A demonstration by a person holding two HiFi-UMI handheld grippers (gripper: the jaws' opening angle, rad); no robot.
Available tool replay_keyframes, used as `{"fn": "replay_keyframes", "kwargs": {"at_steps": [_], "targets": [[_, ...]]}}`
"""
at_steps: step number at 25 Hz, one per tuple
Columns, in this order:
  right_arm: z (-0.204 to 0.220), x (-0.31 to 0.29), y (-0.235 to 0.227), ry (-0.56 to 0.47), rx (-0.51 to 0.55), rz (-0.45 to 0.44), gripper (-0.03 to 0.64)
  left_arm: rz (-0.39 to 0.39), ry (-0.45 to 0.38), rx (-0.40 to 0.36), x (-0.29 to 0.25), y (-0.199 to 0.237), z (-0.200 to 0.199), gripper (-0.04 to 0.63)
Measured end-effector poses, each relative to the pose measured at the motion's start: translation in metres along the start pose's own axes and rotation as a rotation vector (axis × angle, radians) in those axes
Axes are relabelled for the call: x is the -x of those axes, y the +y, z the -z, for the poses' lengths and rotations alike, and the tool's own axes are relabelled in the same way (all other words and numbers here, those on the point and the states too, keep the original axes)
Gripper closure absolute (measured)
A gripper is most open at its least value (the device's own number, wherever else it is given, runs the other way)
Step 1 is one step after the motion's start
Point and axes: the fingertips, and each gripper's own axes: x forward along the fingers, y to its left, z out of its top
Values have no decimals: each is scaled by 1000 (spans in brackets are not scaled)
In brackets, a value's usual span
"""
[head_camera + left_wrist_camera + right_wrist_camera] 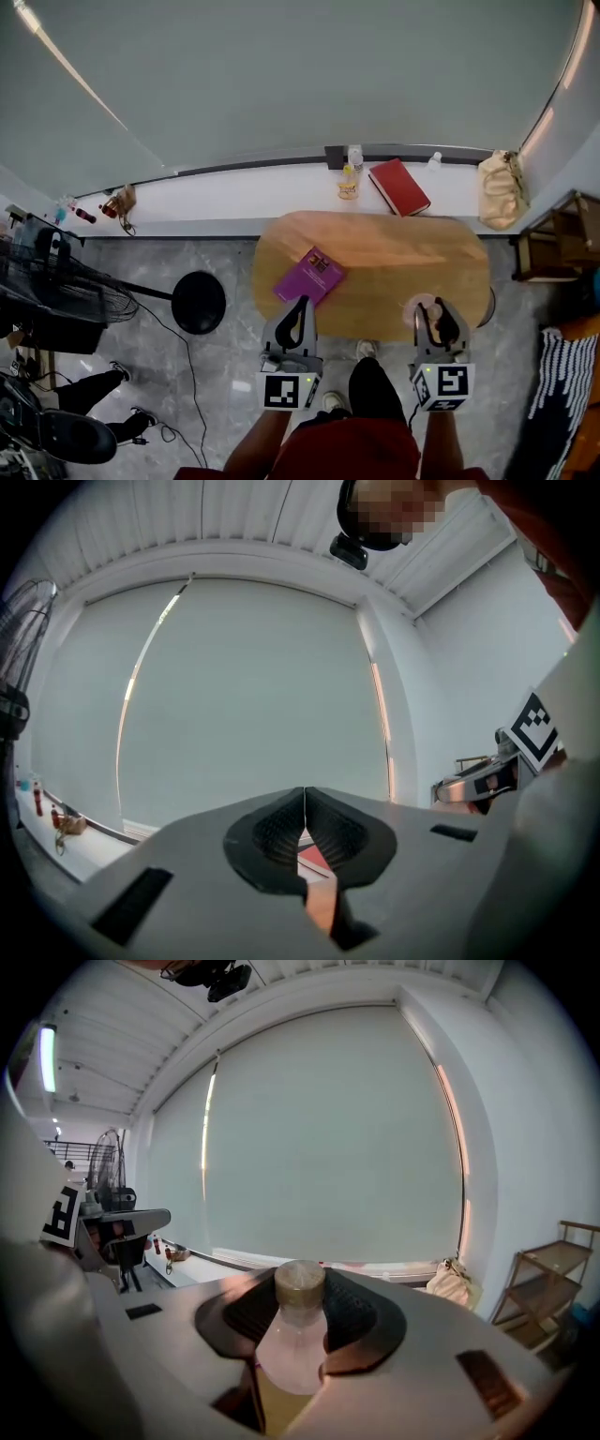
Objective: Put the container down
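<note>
The container (296,1340) is a small clear flask with a tan round cap and a wide base. My right gripper (300,1309) is shut on it, with the dark pads pressing both sides of its neck. In the head view the container (419,309) shows as a pale pink shape between the right gripper's (430,307) fingers, over the near right edge of the oval wooden table (394,262). My left gripper (300,305) hangs over the table's near left edge. Seen in its own view, the left gripper (303,825) is shut, pad against pad, with nothing between them.
A purple book (310,275) lies on the table's left part. On the white ledge behind are a red book (398,186), small bottles (350,178) and a beige bag (502,188). A black round stool (199,302) stands left, a wooden shelf (558,234) right.
</note>
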Motion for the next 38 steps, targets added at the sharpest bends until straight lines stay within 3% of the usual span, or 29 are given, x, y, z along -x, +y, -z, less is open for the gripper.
{"fn": "replay_keyframes", "kwargs": {"at_steps": [12, 17, 28, 38], "targets": [[86, -65, -63, 160, -59, 37, 477, 110, 134, 4, -89, -43, 69, 586], [140, -93, -74, 292, -85, 41, 478, 134, 202, 14, -114, -49, 98, 586], [245, -161, -93, 439, -97, 17, 477, 110, 345, 82, -154, -56, 183, 586], [330, -208, -101, 574, -69, -1, 477, 91, 425, 111, -162, -55, 223, 586]]}}
